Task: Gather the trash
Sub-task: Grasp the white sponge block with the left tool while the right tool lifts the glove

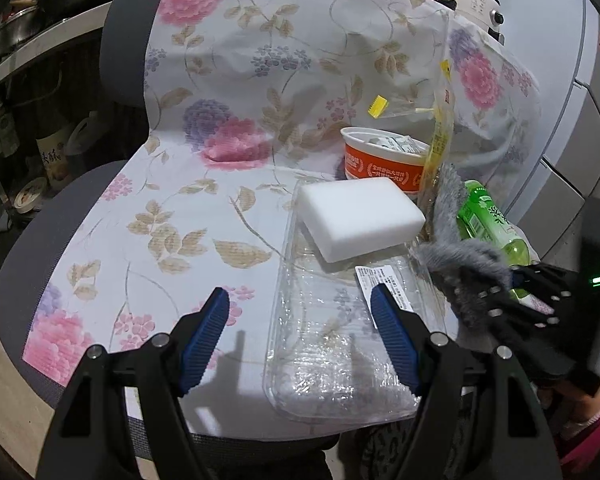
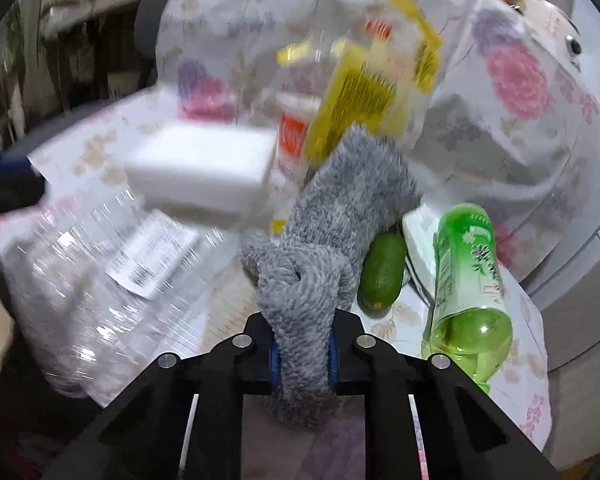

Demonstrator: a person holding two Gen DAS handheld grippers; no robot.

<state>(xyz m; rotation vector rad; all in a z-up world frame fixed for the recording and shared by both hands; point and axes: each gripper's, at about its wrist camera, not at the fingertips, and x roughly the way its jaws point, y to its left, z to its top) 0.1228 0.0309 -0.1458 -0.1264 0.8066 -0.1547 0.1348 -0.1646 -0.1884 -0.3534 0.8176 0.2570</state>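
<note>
My right gripper (image 2: 303, 354) is shut on a fuzzy grey sock (image 2: 332, 216) and lifts it off the chair; gripper and sock (image 1: 464, 256) also show at the right of the left wrist view. My left gripper (image 1: 300, 336) is open and empty, low over a clear plastic tray (image 1: 332, 344) with a white label. A white foam block (image 1: 360, 216) lies on the tray's far end. Behind it stand an orange noodle cup (image 1: 380, 164) and a clear-and-yellow wrapper (image 1: 440, 140). A green bottle (image 2: 466, 280) and a small green fruit (image 2: 382, 272) lie beside the sock.
Everything lies on an office chair (image 1: 32, 256) covered by a floral cloth (image 1: 204, 128). Shelves with pots (image 1: 20, 20) stand at the left. A white cabinet (image 1: 572, 128) and a white appliance (image 1: 484, 4) stand at the right.
</note>
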